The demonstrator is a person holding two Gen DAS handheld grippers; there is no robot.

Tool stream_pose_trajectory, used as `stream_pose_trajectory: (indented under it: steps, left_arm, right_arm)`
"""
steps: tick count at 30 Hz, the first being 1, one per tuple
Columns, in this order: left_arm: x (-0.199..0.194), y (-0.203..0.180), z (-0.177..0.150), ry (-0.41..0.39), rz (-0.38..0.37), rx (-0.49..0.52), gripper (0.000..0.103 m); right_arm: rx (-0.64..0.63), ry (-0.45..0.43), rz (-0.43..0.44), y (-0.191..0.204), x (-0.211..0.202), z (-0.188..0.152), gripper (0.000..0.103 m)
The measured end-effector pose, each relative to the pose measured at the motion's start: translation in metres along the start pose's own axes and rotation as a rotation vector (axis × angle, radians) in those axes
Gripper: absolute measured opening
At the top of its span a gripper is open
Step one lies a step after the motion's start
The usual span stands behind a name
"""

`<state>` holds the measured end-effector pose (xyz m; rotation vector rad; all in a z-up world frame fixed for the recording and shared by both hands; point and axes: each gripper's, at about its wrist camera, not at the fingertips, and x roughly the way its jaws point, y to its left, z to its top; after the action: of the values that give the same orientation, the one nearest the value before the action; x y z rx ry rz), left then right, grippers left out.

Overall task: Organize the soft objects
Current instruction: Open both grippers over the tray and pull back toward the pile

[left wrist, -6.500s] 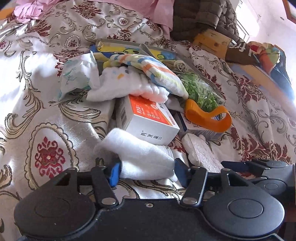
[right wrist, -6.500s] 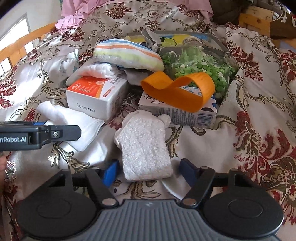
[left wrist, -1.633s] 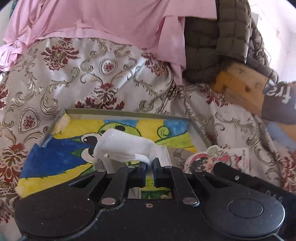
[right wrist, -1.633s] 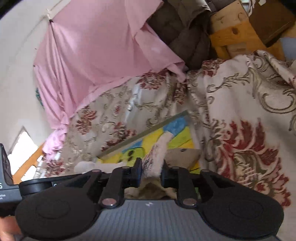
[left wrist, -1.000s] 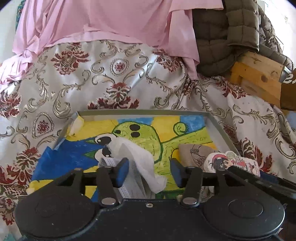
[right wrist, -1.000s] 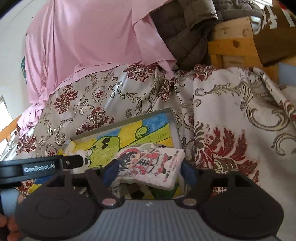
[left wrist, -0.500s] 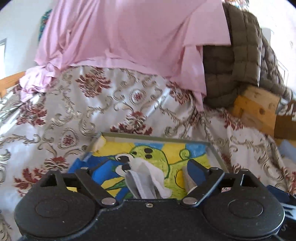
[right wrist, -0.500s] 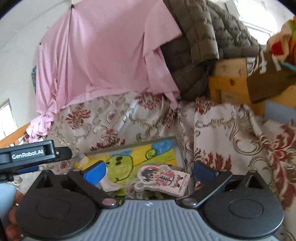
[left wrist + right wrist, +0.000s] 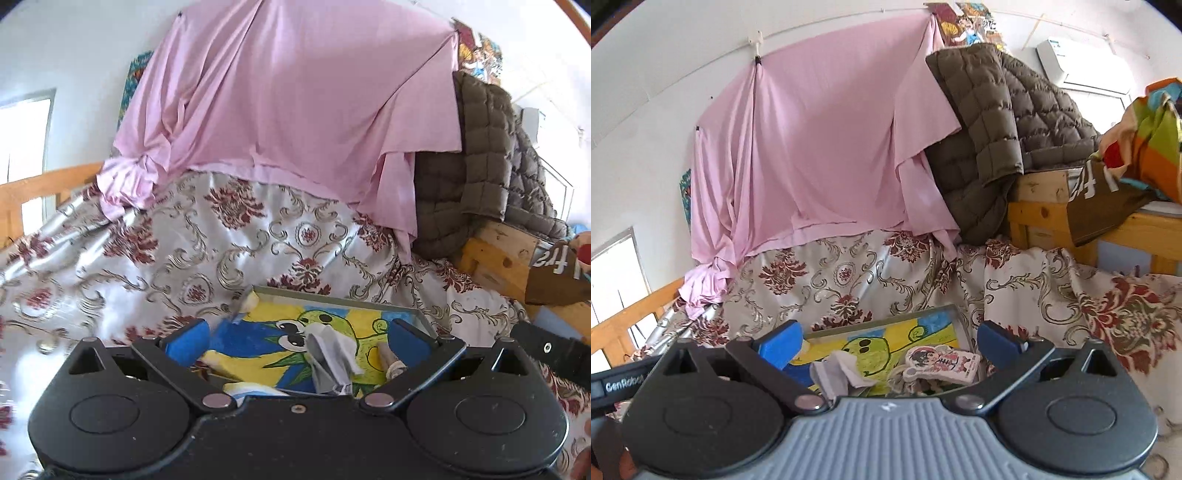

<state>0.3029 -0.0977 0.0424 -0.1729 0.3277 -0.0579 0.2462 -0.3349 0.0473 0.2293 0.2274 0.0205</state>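
**Soft items in tray, both tools released**

We list, left to right: left tool [image 9: 295,338], fingers spread wide, holding nothing; white sock [image 9: 836,371], crumpled on the cartoon-printed tray [image 9: 934,308]; printed sock [image 9: 942,363] just beside it at the tray's right wall; right tool [image 9: 888,338], likewise spread and empty. We note the tray lies on the floral bedspread [image 9: 184,251]
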Motion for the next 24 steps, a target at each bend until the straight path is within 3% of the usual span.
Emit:
stream_pose_trajectory:
  steps: [14, 21, 24]
  left_arm:
    - [-0.097, 0.043, -0.041, -0.059, -0.004, 0.038, 0.102]
    - [-0.119, 0.058, -0.07, -0.036, 0.012, 0.036, 0.102]
    - [-0.12, 0.065, -0.082, 0.019, 0.011, 0.024, 0.102]
  right_arm:
    - [-0.02, -0.019, -0.022, 0.007, -0.086, -0.042, 0.103]
    - [-0.051, 0.045, -0.032, 0.012, -0.108, -0.066, 0.103]
    - [-0.054, 0.076, -0.04, 0.015, -0.114, -0.074, 0.103]
